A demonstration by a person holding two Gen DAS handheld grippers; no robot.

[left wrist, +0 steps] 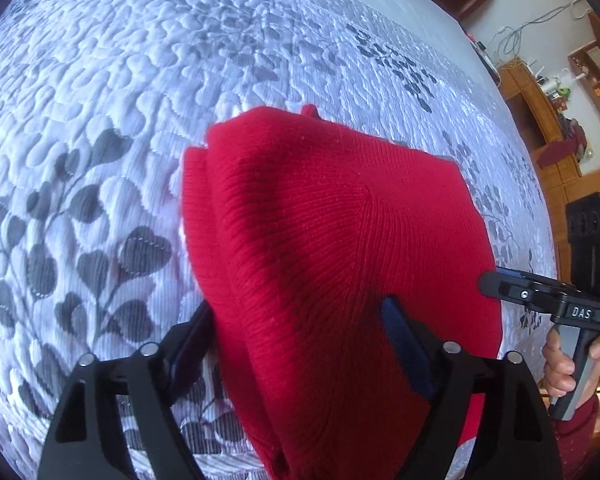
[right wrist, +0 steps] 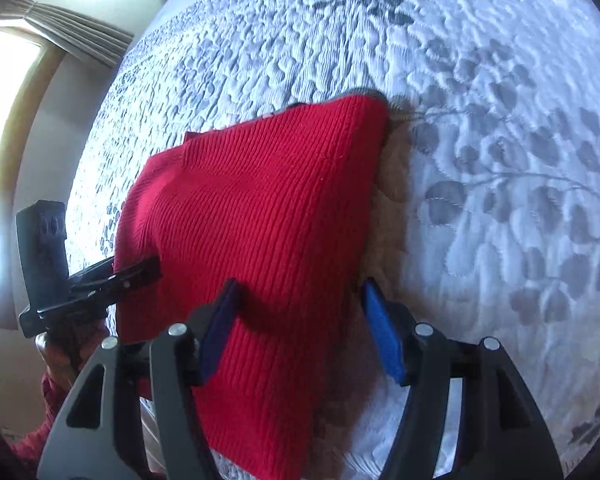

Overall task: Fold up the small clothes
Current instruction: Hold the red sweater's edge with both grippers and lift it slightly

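Note:
A folded red knit garment (left wrist: pixel 332 240) lies on a grey-white quilted bedspread (left wrist: pixel 100 120) with a leaf pattern. My left gripper (left wrist: pixel 300 340) stands over the garment's near end. It is open, with the cloth between its wide-set blue pads and neither pad pressing. My right gripper (right wrist: pixel 300 328) hangs open over the same garment (right wrist: pixel 260 208), whose near part lies between its pads. Each view catches the other gripper at the garment's side: the right one (left wrist: pixel 540 300) held by a hand, the left one (right wrist: pixel 112 280) at the left edge.
The bedspread (right wrist: pixel 500 160) spreads far beyond the garment. A tan strip (right wrist: pixel 392 200) shows along the garment's right edge. Wooden shelves (left wrist: pixel 540 120) and cables stand past the bed. A bright window with curtains (right wrist: pixel 60 24) is on the other side.

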